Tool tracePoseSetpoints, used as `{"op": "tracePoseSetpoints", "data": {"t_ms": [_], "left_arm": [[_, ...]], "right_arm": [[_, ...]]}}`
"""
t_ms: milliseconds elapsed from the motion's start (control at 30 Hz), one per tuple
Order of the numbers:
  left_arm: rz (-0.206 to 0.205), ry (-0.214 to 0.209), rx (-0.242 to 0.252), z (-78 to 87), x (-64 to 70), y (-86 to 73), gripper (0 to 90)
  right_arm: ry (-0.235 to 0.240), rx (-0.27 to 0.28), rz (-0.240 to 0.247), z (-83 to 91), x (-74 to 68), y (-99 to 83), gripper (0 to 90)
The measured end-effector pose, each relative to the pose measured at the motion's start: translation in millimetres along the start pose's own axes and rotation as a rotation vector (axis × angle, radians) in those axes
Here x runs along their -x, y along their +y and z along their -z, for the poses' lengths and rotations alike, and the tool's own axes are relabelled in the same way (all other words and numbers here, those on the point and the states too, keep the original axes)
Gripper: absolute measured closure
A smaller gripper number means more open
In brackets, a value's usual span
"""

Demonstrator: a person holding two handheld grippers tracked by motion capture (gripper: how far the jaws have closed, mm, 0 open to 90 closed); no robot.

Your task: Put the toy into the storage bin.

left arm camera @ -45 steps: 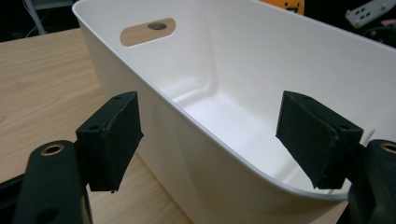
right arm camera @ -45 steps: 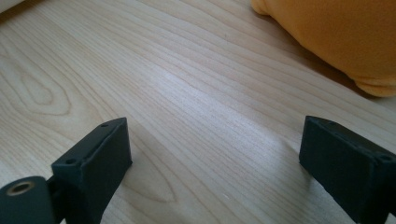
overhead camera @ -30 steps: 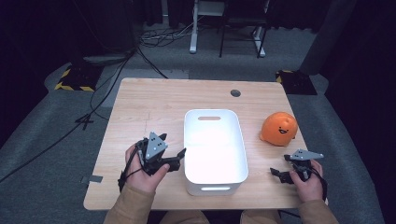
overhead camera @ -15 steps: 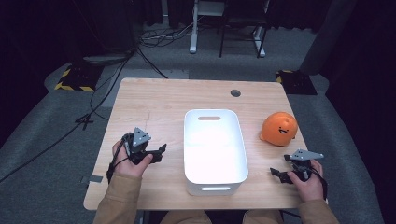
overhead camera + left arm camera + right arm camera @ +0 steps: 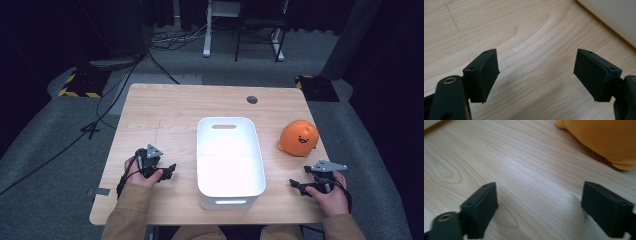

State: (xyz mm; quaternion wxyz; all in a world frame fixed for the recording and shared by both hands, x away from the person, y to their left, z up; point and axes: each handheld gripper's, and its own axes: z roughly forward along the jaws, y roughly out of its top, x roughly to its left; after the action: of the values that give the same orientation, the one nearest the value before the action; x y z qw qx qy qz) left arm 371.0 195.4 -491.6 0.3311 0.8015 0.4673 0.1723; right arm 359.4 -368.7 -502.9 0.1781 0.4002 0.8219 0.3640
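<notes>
A white plastic bin (image 5: 230, 160) stands empty in the middle of the wooden table (image 5: 165, 120). An orange plush toy (image 5: 299, 138) with a smiling face lies to the bin's right. My left gripper (image 5: 169, 171) rests low on the table left of the bin, open, nothing between its jaws; its own view looks along open jaws (image 5: 536, 72) at bare wood, with the bin's wall (image 5: 614, 17) at upper right. My right gripper (image 5: 300, 186) sits near the table's front right corner, open and empty. The right gripper view has the plush toy (image 5: 604, 137) ahead at upper right.
A round grey cable grommet (image 5: 252, 100) sits near the table's far edge. Beyond the table lie floor cables (image 5: 165, 40), desk legs (image 5: 207, 30) and yellow-black striped blocks (image 5: 77, 85). The table's front edge is close under both hands.
My left gripper has moved left and toward the front, away from the bin, and lowered to the table. The right gripper has stayed put.
</notes>
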Motion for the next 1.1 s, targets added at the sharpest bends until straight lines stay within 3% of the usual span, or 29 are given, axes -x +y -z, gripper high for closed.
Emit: {"op": "tracePoseSetpoints", "data": {"t_ms": [67, 100, 133, 233, 367, 800, 867, 1100], "left_arm": [[-0.008, 0.005, -0.007, -1.9, -0.7, -1.4, 20.6], [-0.030, 0.022, -0.031, -5.6, -1.8, -4.1, 20.6], [-0.030, 0.016, -0.015, -7.2, -2.7, -5.1, 19.3], [-0.025, 0.006, -0.010, -7.8, -5.4, -5.9, 18.3], [-0.026, -0.017, -0.012, -8.5, -8.1, -5.6, 17.9], [-0.028, -0.013, -0.011, -8.5, -8.1, -5.5, 17.5], [-0.028, -0.014, -0.011, -8.5, -8.1, -5.5, 17.6], [-0.027, -0.016, -0.011, -8.6, -8.1, -5.6, 17.5]], "right_arm": [[-0.005, 0.005, 0.007, 1.0, 0.9, -0.6, 22.4], [-0.025, 0.024, -0.026, 2.4, 0.1, -0.9, 35.2], [-0.032, 0.024, -0.024, 3.6, 0.8, -1.1, 39.0], [-0.007, 0.024, -0.041, 6.6, 1.5, -0.1, 45.1], [-0.002, 0.045, -0.041, 12.3, 0.7, 4.0, 46.9], [0.016, 0.135, -0.070, 42.2, 4.4, 26.9, 50.2], [0.014, 0.134, -0.050, 45.3, 6.7, 30.5, 51.1], [0.022, 0.167, -0.049, 54.7, 10.3, 43.5, 53.7]]}}
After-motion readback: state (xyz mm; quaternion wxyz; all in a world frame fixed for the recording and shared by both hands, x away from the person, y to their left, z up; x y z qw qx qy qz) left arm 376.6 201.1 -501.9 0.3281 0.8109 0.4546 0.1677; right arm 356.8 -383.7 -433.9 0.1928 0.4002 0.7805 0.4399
